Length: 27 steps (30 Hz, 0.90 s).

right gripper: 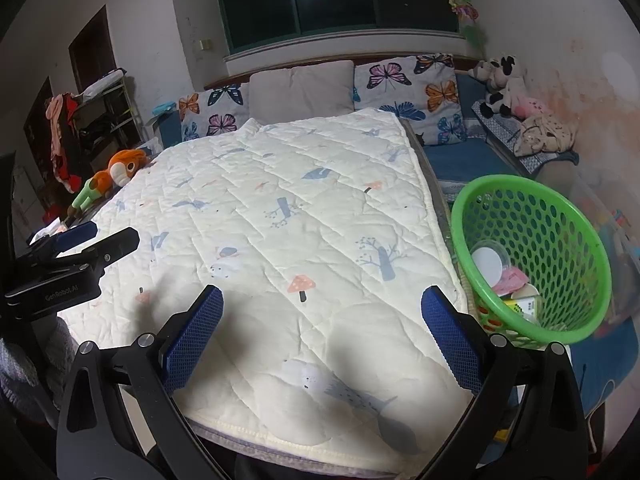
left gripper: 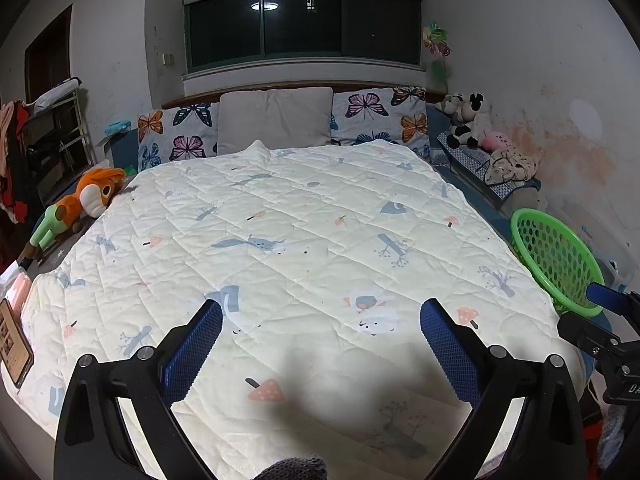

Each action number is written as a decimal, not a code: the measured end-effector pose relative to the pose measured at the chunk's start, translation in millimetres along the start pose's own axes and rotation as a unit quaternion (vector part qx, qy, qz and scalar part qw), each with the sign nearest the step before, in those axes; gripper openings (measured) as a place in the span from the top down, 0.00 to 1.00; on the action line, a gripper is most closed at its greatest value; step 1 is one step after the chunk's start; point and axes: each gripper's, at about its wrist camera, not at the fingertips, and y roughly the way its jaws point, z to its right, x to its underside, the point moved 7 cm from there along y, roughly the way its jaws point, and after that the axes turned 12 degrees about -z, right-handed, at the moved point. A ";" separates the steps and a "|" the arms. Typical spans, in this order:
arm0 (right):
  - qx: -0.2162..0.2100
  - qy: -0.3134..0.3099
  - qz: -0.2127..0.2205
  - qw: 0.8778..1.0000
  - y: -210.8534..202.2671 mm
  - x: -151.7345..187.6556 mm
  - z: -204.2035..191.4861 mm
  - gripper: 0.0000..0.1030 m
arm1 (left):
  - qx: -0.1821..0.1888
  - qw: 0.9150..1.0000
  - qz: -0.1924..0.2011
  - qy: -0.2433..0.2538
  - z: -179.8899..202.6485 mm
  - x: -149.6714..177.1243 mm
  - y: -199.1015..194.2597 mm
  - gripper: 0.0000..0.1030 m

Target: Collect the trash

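Trash: white round lid [right gripper: 487, 263], pink wrapper [right gripper: 511, 280], yellow-green carton [right gripper: 522, 306], all lying inside basket.
Basket: green perforated basket [right gripper: 560, 216], tilted, just beside quilt's right edge.
Quilt: cream printed quilt [left gripper: 304, 240], broad open surface.
Left gripper [left gripper: 320, 340]: fingers apart, empty, above quilt.
Right gripper [right gripper: 322, 328]: fingers apart, empty, near basket.

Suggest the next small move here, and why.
Probably swing the left gripper toward the bed's left edge, where some small flat items lie. Both grippers are open and empty, the quilt looks bare, and the green basket already holds trash.
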 end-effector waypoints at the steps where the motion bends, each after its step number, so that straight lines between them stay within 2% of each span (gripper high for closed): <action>1: 0.000 0.000 0.000 1.000 0.0 0.0 -0.1 0.04 | -0.001 1.000 0.000 0.000 0.2 0.4 -0.2 0.07; 27: -0.002 0.003 0.000 1.000 1.7 0.0 0.1 0.04 | -0.005 1.000 0.002 0.001 -0.7 3.0 -1.5 0.07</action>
